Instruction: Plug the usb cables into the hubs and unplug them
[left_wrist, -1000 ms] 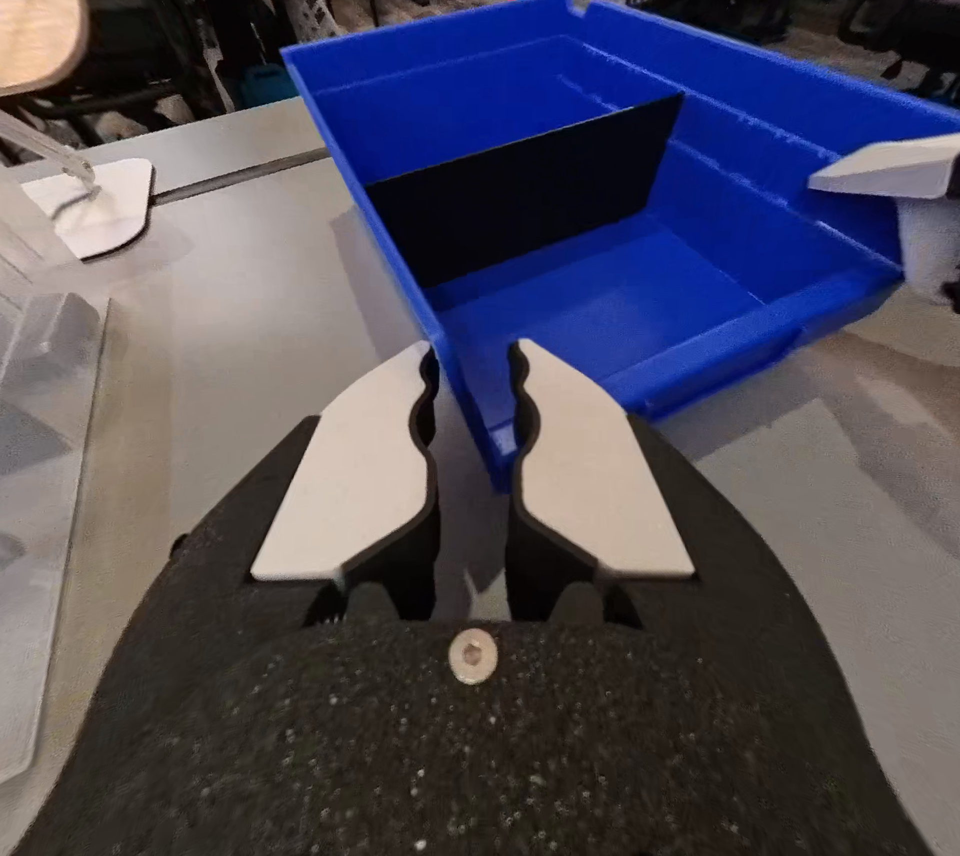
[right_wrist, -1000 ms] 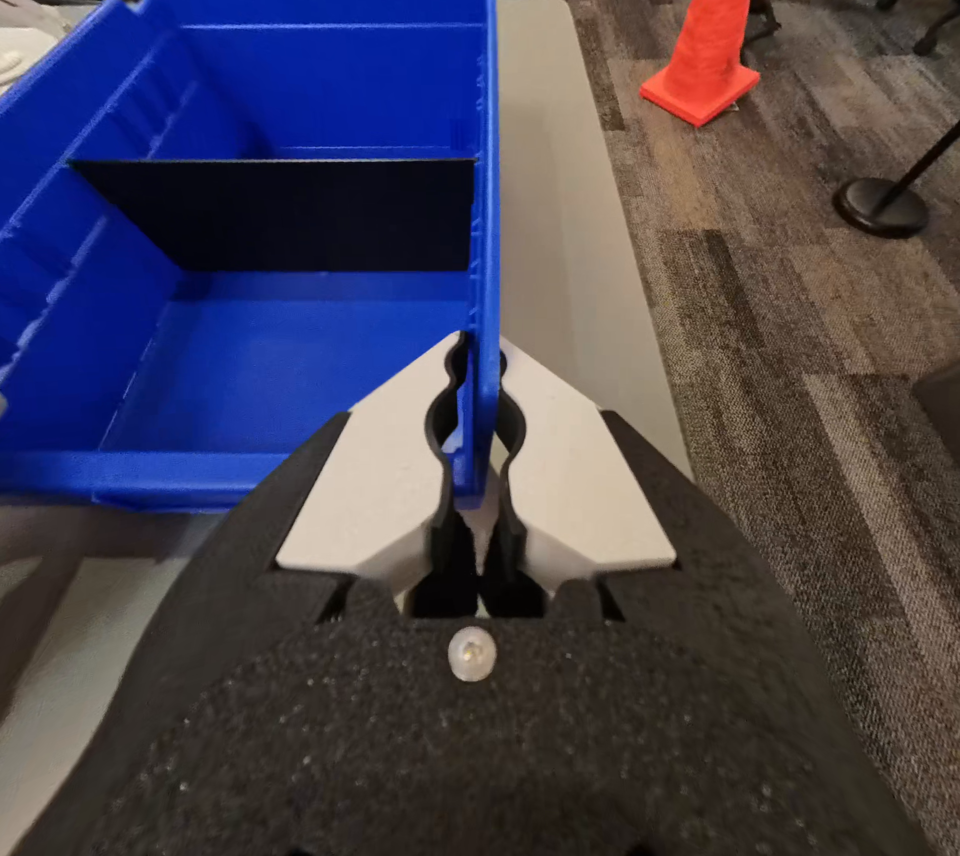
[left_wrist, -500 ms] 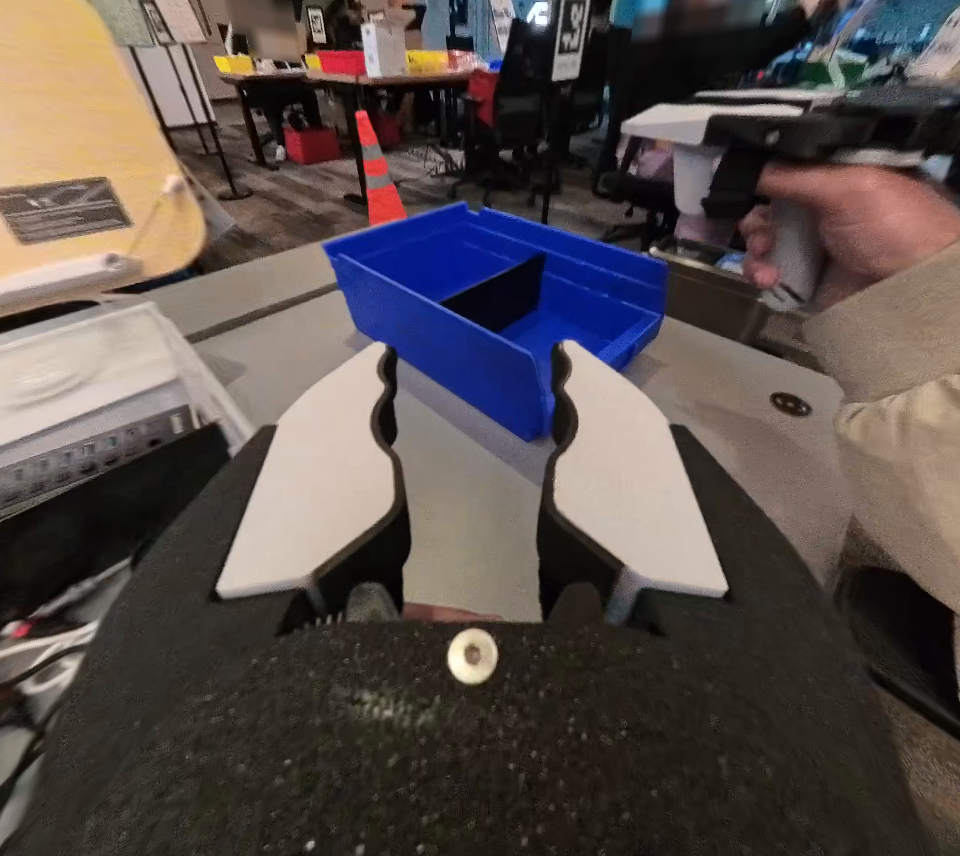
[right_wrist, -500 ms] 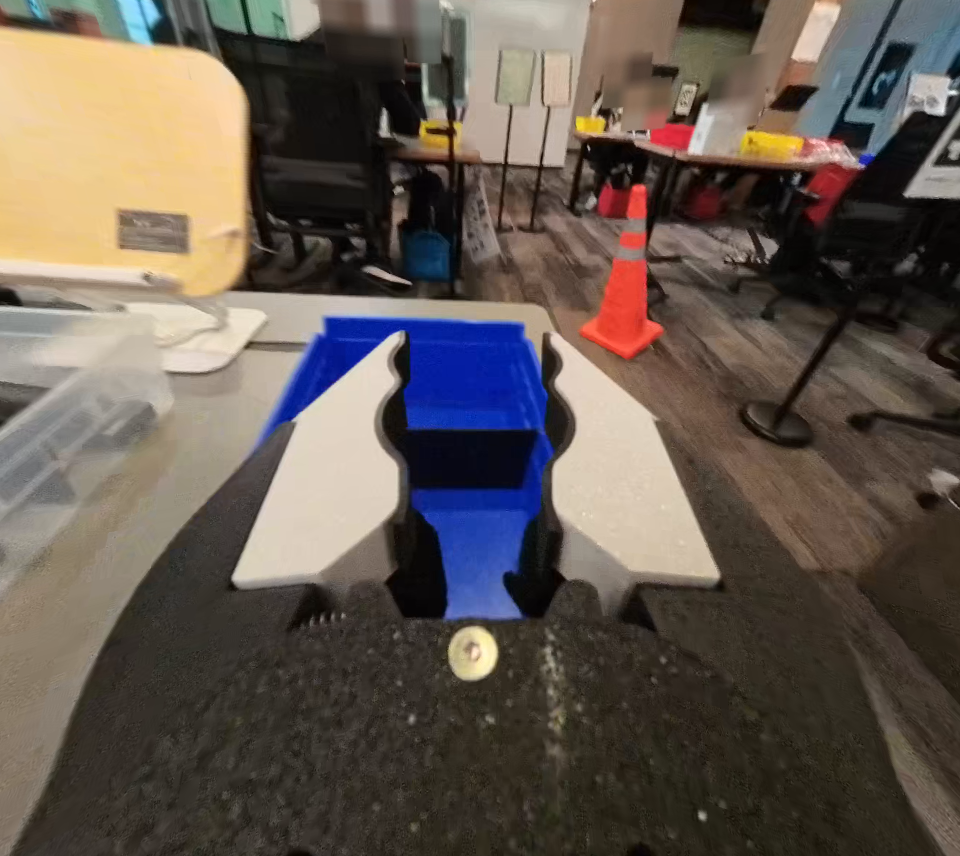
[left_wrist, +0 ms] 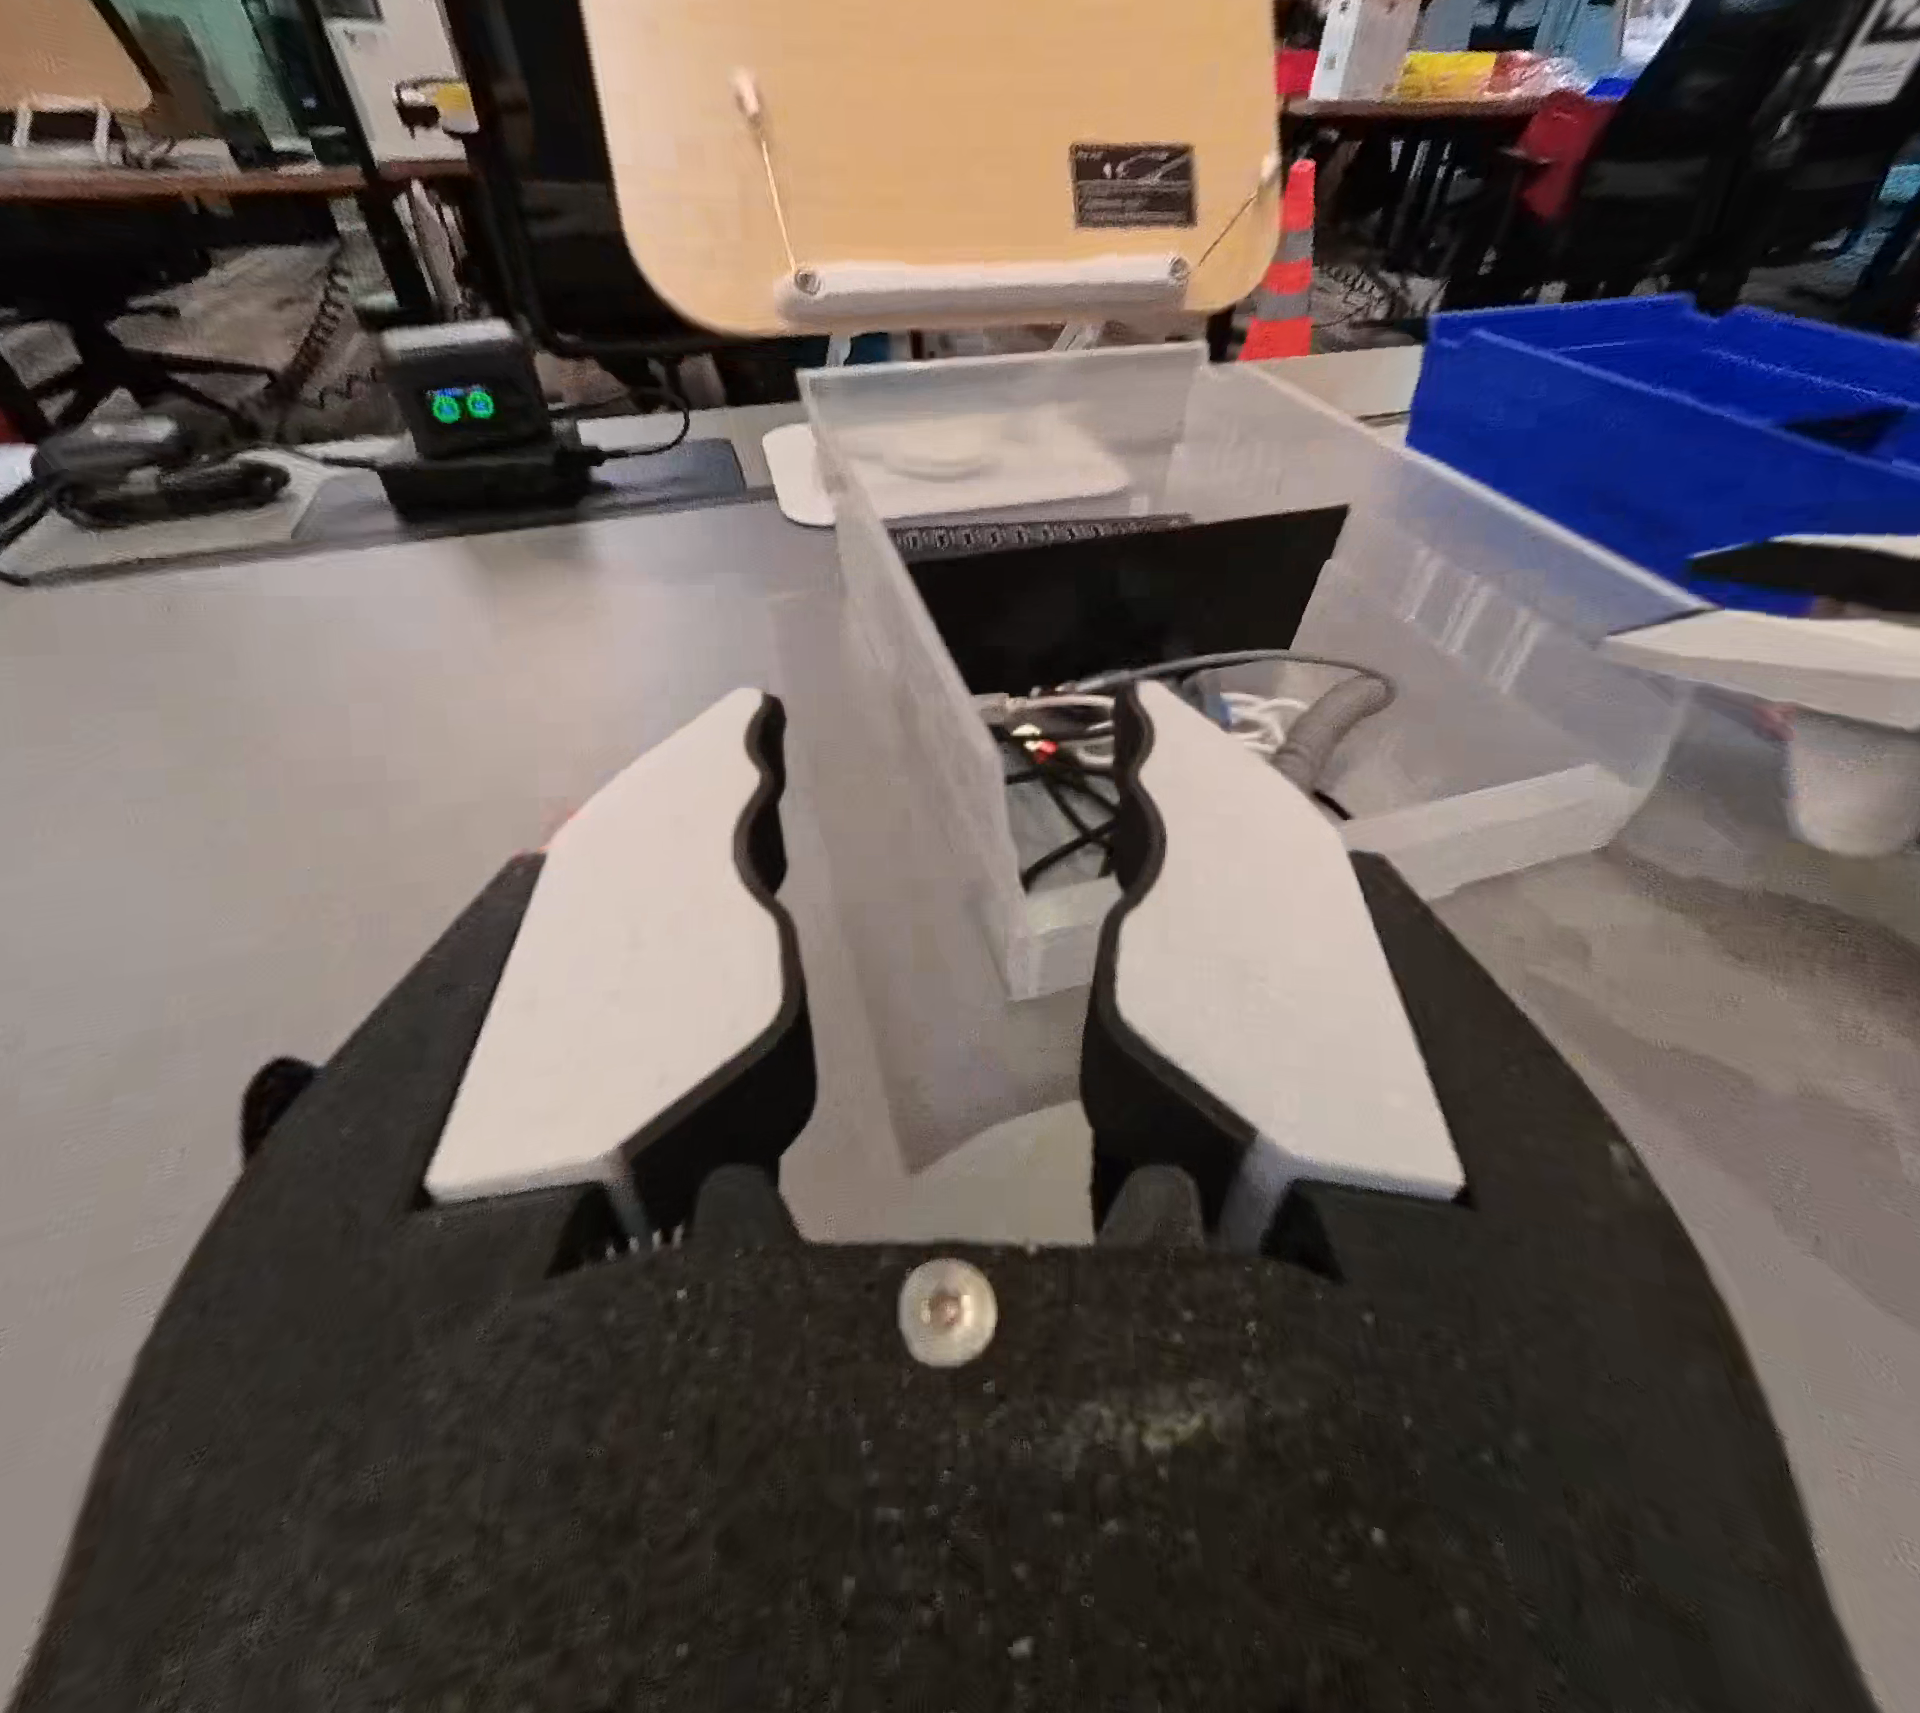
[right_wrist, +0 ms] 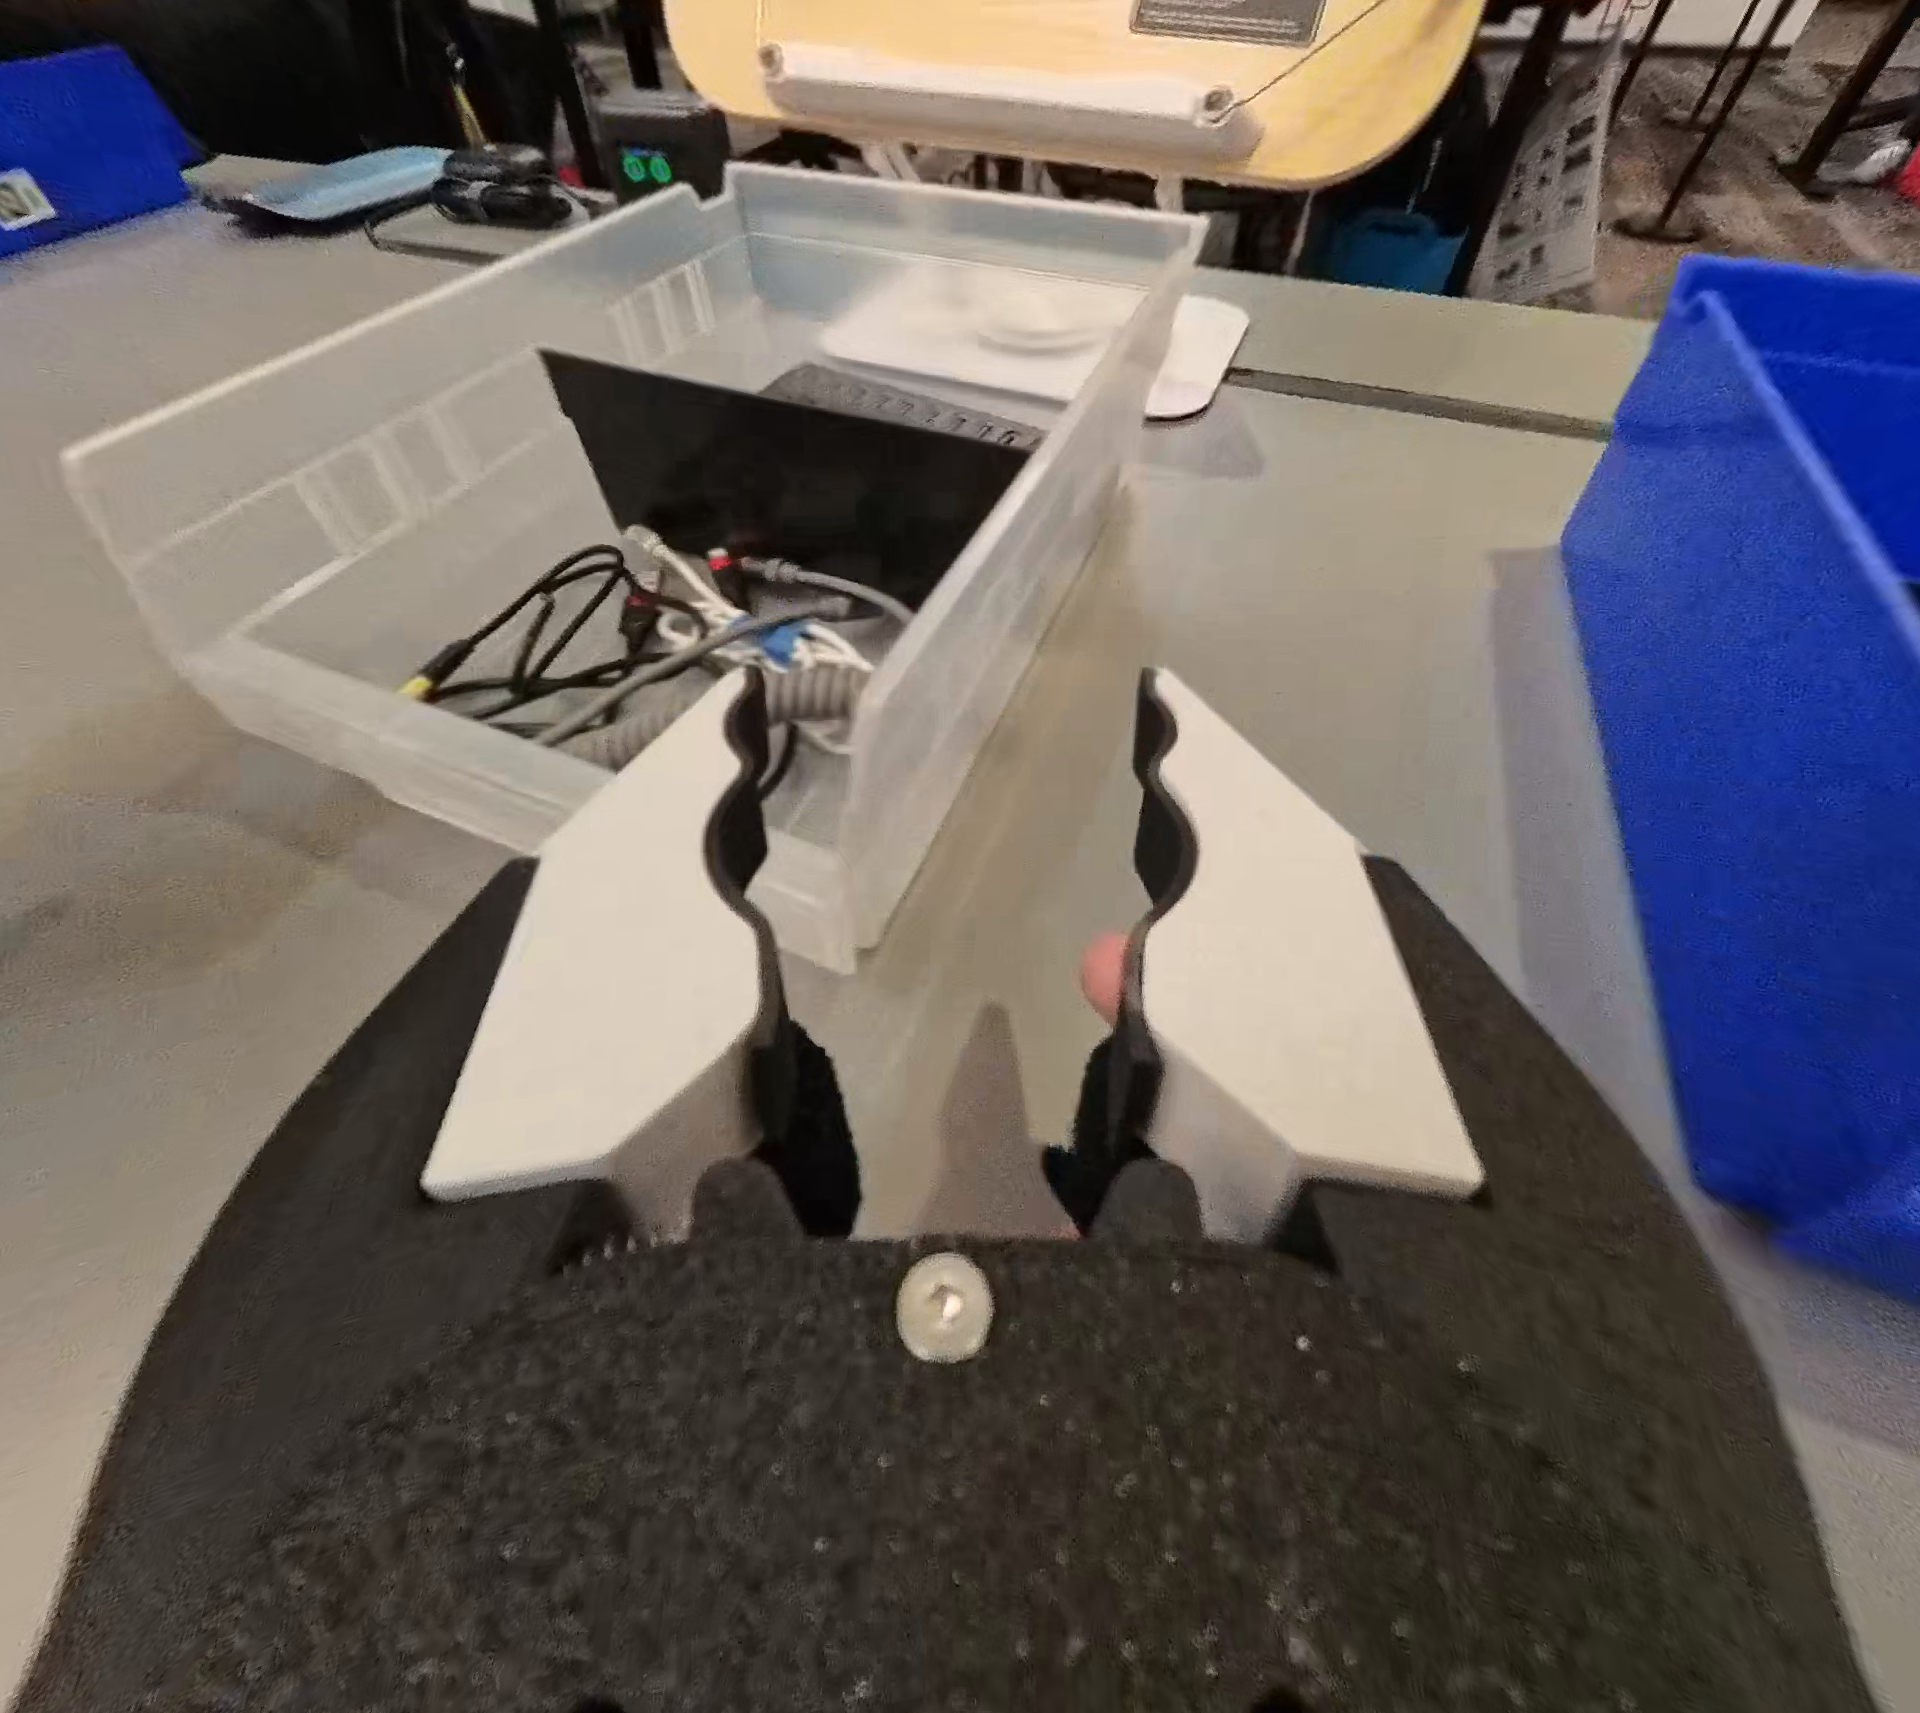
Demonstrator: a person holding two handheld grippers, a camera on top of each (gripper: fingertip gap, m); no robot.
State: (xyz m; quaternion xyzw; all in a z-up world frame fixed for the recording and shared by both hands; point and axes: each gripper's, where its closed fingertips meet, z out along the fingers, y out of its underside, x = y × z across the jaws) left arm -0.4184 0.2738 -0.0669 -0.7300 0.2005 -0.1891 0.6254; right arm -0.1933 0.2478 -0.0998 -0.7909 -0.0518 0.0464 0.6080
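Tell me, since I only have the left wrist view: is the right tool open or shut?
Observer: Open and empty. The right tool has its fingers lined up either side of the clear bin wall that faces the blue bin.
Operator: Which cables are in the near compartment? I see only a tangle.
Observer: Among the cables, a yellow-tipped black cable lies towards the front left corner.
Operator: Anything beyond the clear bin's far side?
Observer: Another blue container, only partly in view, at the far left.
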